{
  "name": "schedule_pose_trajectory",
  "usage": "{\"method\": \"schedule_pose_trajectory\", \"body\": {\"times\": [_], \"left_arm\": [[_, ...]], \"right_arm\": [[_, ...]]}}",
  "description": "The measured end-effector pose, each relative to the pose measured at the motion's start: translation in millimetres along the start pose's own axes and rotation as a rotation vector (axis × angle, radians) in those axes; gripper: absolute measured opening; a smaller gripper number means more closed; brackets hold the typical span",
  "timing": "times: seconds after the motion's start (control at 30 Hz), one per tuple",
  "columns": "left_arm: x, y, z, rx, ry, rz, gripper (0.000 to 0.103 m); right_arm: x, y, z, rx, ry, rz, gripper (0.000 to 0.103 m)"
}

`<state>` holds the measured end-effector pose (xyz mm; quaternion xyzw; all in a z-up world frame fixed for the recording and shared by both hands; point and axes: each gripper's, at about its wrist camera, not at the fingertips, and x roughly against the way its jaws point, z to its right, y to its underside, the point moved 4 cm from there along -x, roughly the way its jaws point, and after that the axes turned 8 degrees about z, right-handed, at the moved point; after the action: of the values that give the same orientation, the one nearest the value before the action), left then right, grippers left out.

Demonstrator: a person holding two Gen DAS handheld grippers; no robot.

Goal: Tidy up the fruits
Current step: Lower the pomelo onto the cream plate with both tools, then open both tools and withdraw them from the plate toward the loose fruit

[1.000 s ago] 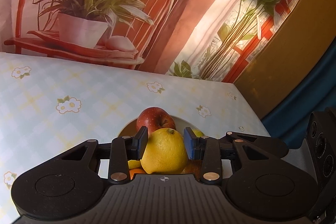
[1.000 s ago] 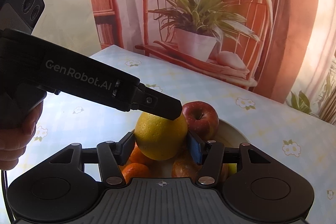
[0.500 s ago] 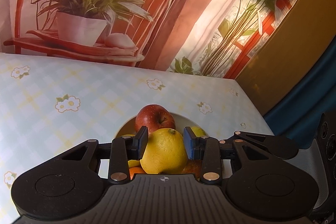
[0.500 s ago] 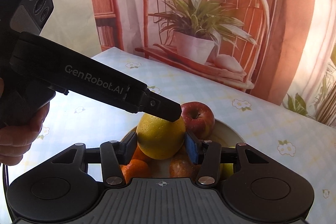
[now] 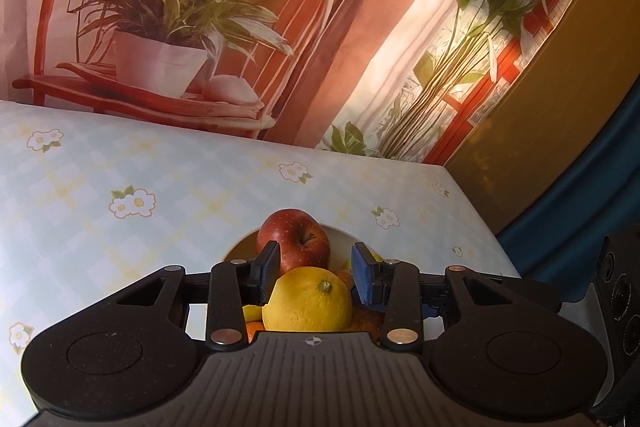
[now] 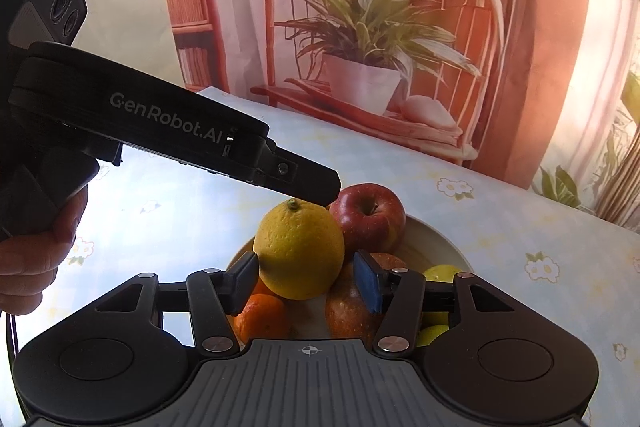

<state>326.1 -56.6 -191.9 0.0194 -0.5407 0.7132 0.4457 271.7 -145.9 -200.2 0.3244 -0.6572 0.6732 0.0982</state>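
A big yellow citrus [image 6: 298, 251] rests on top of the fruit piled in a white bowl [image 6: 440, 243]. My right gripper [image 6: 306, 283] straddles it; its jaws are opening, and a gap shows beside the blue pad [image 6: 368, 287]. My left gripper [image 5: 316, 269] hovers just over the citrus [image 5: 308, 301], jaws opening, with its pads above the fruit. Its fingertip [image 6: 320, 185] hangs by the stem. A red apple [image 6: 368, 215] lies behind the citrus.
The bowl also holds a mandarin [image 6: 262, 315], a second apple [image 6: 348, 311] and small yellow-green fruit [image 6: 442, 273]. A person's hand [image 6: 36, 259] grips the left tool. The flowered tablecloth [image 5: 120, 187] ends at a right edge [image 5: 480, 223]; a printed backdrop stands behind.
The citrus has dropped out from between the left pads and now sits below them, stem up. The right pads, tight on it half a second ago, have spread slightly.
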Motion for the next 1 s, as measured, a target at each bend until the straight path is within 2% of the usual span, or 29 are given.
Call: {"method": "schedule_pose_trajectory", "body": {"times": [0.53, 0.63, 0.87, 1.0], "left_arm": [[24.9, 5.6, -4.2, -0.026, -0.047, 0.023, 0.041], [36.0, 7.1, -5.4, -0.04, -0.072, 0.037, 0.041], [68.6, 24.3, -3.1, -0.131, -0.181, 0.084, 0.041], [86.2, 40.3, -1.4, -0.129, -0.223, 0.104, 0.041]], "right_arm": [[19.0, -0.3, -3.8, 0.01, 0.044, 0.01, 0.048], [26.2, 0.9, -3.4, -0.002, 0.049, 0.023, 0.048], [52.2, 19.1, -7.6, -0.03, 0.067, 0.078, 0.049], [67.2, 37.8, -12.7, -0.066, 0.087, 0.112, 0.049]]}}
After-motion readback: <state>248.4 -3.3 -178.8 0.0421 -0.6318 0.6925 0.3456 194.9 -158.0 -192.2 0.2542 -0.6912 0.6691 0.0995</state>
